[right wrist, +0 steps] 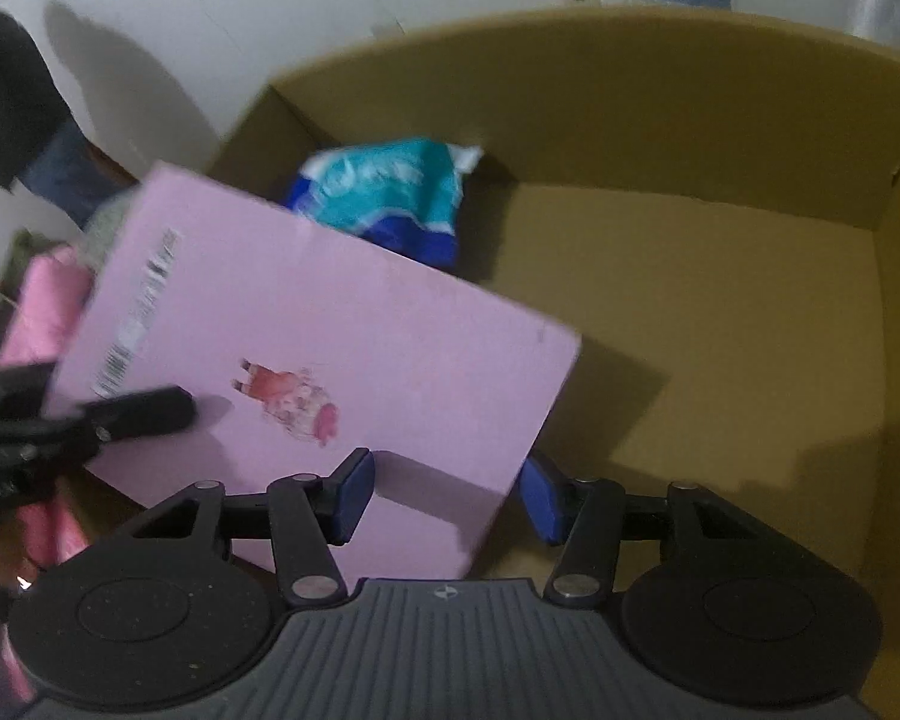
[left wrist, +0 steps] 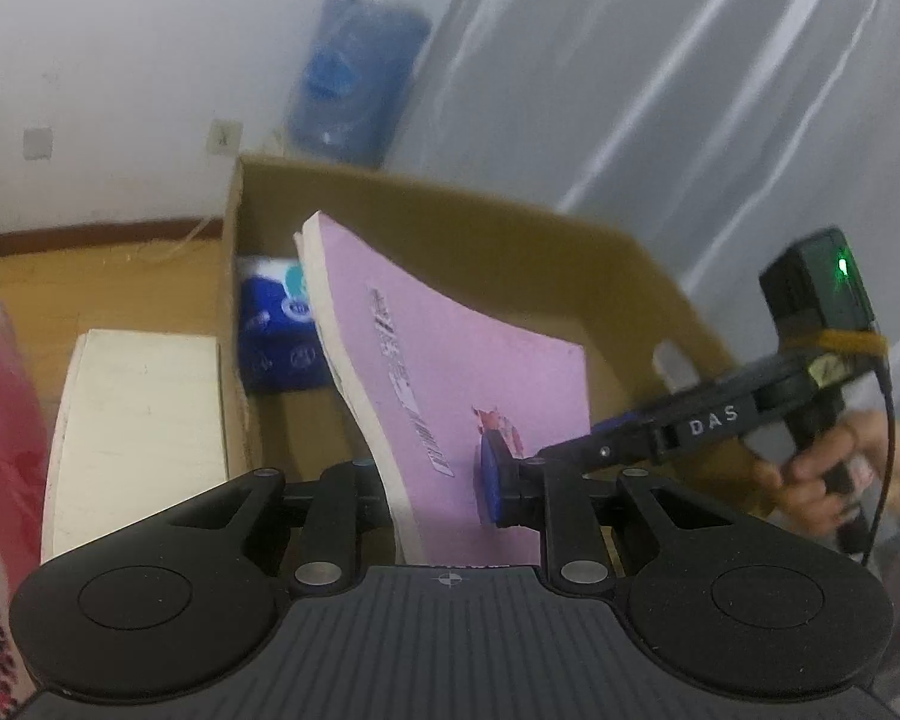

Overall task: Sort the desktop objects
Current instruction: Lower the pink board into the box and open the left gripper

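A pink book (left wrist: 450, 372) with a cartoon figure on its cover is held tilted over an open cardboard box (left wrist: 510, 222). My left gripper (left wrist: 432, 486) is shut on the book's near edge. In the right wrist view the book (right wrist: 330, 348) slants over the box's left side, with the left gripper's finger (right wrist: 144, 411) on its cover. My right gripper (right wrist: 444, 495) is open, its blue pads on either side of the book's lower corner, with a gap. A blue and teal tissue pack (right wrist: 390, 198) lies inside the box, also shown in the left wrist view (left wrist: 276, 324).
The box floor (right wrist: 690, 360) is bare on the right side. A white block (left wrist: 138, 420) stands left of the box. A pink bottle (left wrist: 0, 408) is at the far left. A blue water jug (left wrist: 354, 72) stands by the wall. The right hand holds its handle (left wrist: 822, 360).
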A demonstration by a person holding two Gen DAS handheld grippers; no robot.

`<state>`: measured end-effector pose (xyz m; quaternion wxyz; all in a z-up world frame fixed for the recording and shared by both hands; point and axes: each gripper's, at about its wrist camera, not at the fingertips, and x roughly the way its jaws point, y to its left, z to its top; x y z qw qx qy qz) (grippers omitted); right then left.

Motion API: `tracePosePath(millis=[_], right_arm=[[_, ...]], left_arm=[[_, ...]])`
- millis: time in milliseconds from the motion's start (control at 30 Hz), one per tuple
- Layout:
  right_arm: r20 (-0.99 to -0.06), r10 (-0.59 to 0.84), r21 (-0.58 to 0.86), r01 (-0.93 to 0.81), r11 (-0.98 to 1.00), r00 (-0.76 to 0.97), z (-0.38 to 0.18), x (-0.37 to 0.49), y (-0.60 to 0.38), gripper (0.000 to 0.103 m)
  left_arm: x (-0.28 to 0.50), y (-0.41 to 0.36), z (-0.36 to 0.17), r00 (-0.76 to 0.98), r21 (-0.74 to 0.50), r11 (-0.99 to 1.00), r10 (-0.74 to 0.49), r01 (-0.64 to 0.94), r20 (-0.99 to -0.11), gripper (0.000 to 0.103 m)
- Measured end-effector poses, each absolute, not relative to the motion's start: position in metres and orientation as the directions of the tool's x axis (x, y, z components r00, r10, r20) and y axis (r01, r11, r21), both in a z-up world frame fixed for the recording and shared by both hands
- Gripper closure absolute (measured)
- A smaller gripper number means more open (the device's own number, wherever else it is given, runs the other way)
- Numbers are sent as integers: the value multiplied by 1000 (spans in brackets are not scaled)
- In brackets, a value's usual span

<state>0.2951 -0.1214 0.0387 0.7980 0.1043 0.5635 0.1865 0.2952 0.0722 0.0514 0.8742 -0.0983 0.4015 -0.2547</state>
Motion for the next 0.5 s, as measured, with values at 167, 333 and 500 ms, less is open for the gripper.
tracePosePath(millis=[167,333,500], right_arm=[[-873,389,330,-230,915,294,47,301,-120,47],[-882,353,291,-227,929,314,51,312,-120,48],[-893,313,254,-211,944,325,40,329,-119,47]], left_arm=[[300,53,56,503,-266,893,-428,362,-751,79],[299,43,65,489,-130,928,-298,349,-820,51],[273,45,79,565,21,928,-208,371,-798,43]])
